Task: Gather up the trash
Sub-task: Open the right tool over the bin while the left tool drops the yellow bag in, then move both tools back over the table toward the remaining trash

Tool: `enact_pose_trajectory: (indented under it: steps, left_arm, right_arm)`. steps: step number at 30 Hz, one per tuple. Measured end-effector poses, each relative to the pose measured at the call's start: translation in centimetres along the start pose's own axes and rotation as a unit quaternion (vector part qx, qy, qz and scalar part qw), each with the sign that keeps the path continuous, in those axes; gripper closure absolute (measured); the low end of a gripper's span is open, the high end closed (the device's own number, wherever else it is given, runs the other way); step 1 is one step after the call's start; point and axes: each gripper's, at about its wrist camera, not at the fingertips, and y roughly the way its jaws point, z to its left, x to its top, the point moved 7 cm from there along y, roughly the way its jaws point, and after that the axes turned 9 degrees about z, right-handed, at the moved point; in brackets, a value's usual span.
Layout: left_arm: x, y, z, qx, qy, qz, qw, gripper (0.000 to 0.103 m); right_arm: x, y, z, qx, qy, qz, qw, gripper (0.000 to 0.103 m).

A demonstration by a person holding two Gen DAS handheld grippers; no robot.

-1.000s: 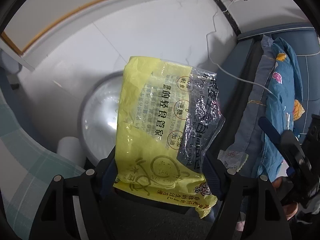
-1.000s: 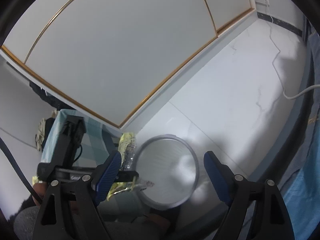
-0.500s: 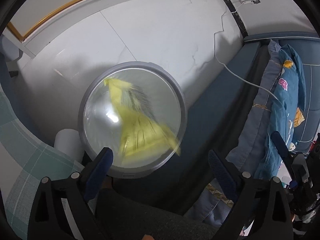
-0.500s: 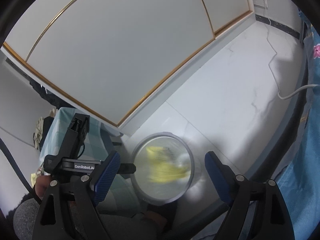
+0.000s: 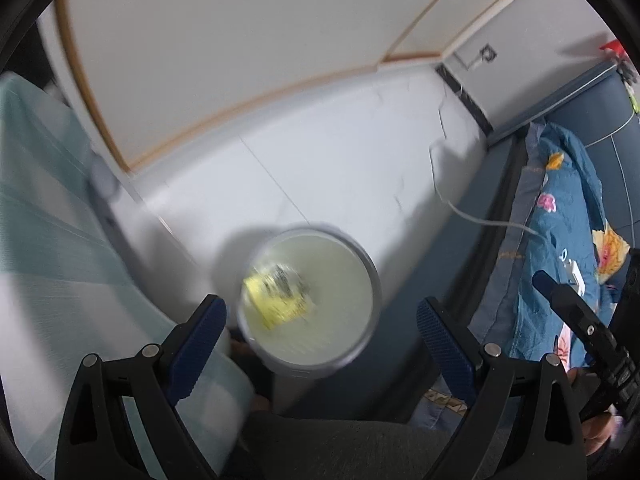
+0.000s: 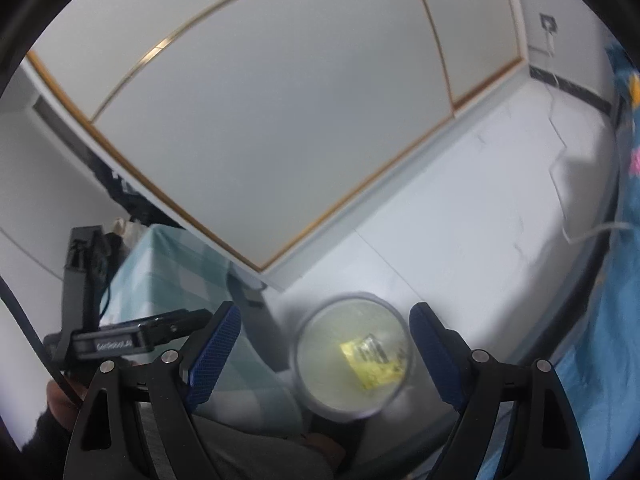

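A yellow snack wrapper (image 5: 276,298) lies at the bottom of a round grey trash bin (image 5: 370,280) on the white floor. It also shows in the right wrist view (image 6: 374,358), inside the bin (image 6: 352,298). My left gripper (image 5: 322,340) is open and empty, held above the bin's near side. My right gripper (image 6: 324,354) is open and empty, also above the bin. The left gripper's body (image 6: 116,342) shows at the left of the right wrist view.
A table with a pale green checked cloth (image 5: 48,248) stands left of the bin. A bed with a blue floral quilt (image 5: 560,240) is at the right. A white cable (image 5: 480,218) runs across the floor to a wall socket (image 5: 488,54). White cupboard doors (image 6: 280,120) stand behind.
My left gripper opened and let go of the yellow wrapper, which fell into the bin. Both grippers have pulled back and up, so the bin looks smaller.
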Motion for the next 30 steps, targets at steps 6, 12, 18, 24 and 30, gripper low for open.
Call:
enact_pose_trajectory:
  steps: [6, 12, 18, 24, 30]
  left_arm:
    - [-1.6, -7.9, 1.6, 0.044, -0.01, -0.109, 0.993, 0.009]
    - [-4.5, -16.2, 5.5, 0.05, -0.047, -0.209, 0.9755, 0.009]
    - [-8.2, -22.0, 9.8, 0.091, -0.087, -0.277, 0.9526, 0.009]
    - [-12.4, -25.6, 14.1, 0.116, -0.126, -0.321, 0.9315, 0.009]
    - [-16.0, -27.2, 17.9, 0.144, -0.156, -0.343, 0.915, 0.009]
  right_arm:
    - [1.2, -3.1, 6.1, 0.026, -0.045, -0.044, 0.998, 0.014]
    - [0.6, -5.9, 13.1, 0.053, -0.099, -0.072, 0.991, 0.011]
    - [-1.3, -6.8, 20.2, 0.085, -0.152, -0.081, 0.981, 0.011]
    - [-4.2, -5.2, 26.5, 0.106, -0.209, -0.067, 0.97, 0.01]
    - [-6.0, -3.1, 31.5, 0.127, -0.252, -0.057, 0.958, 0.01]
